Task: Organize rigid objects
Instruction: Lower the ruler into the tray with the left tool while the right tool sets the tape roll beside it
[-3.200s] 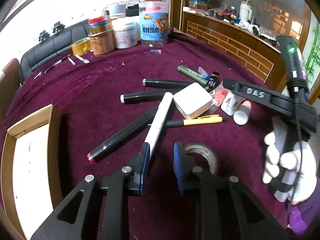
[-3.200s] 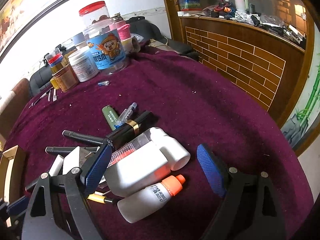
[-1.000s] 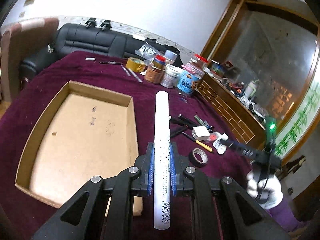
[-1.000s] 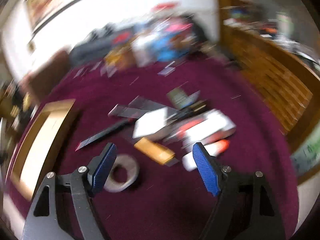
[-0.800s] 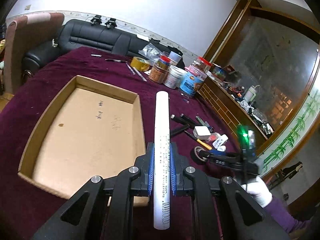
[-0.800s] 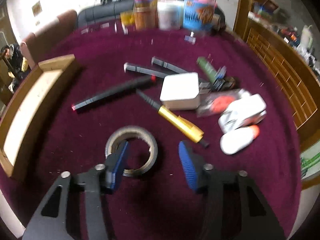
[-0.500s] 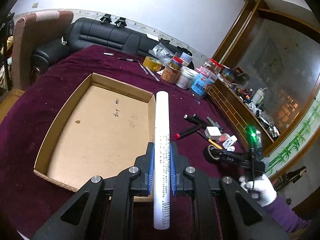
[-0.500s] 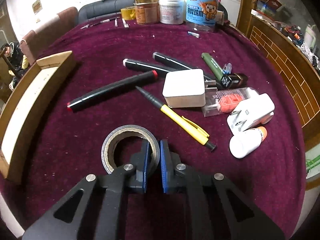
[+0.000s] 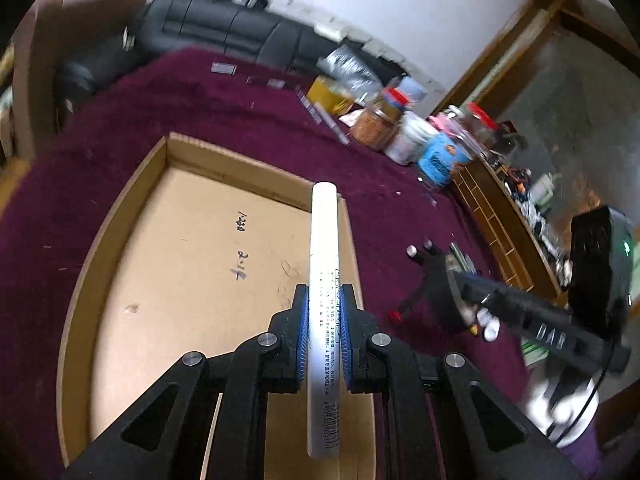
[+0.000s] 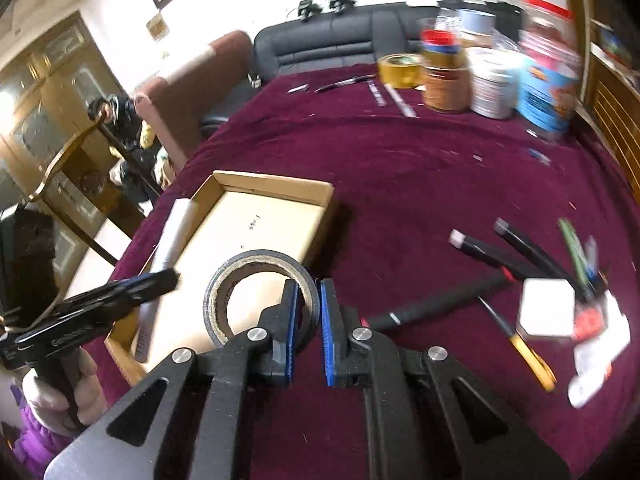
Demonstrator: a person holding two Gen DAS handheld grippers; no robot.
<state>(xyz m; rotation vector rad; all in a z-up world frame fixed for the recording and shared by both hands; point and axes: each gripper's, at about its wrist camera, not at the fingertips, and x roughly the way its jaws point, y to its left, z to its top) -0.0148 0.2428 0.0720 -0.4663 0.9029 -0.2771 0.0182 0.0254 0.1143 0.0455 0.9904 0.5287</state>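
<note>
My left gripper [image 9: 324,308] is shut on a long white tube [image 9: 324,280], held above the right half of the open cardboard tray [image 9: 192,152]. The right gripper [image 10: 308,296] is shut on the rim of a grey tape roll [image 10: 240,264], which hangs off the cloth over the tray's [image 10: 276,184] near right corner. In the right wrist view the left gripper [image 10: 168,278] and its tube [image 10: 174,232] come in over the tray's left wall. From the left wrist view the tape roll [image 9: 440,300] shows as a dark disc to the tray's right.
Black markers [image 10: 480,252], a white square box [image 10: 546,306], a yellow pen [image 10: 532,356] and small bottles lie on the maroon cloth to the right. Jars [image 10: 492,80] and yellow tape [image 10: 400,68] stand at the far edge, a black sofa [image 9: 224,28] behind.
The right gripper closed on the tape roll's rim, lifted it and swung left toward the tray. The left gripper carried the white tube further over the tray.
</note>
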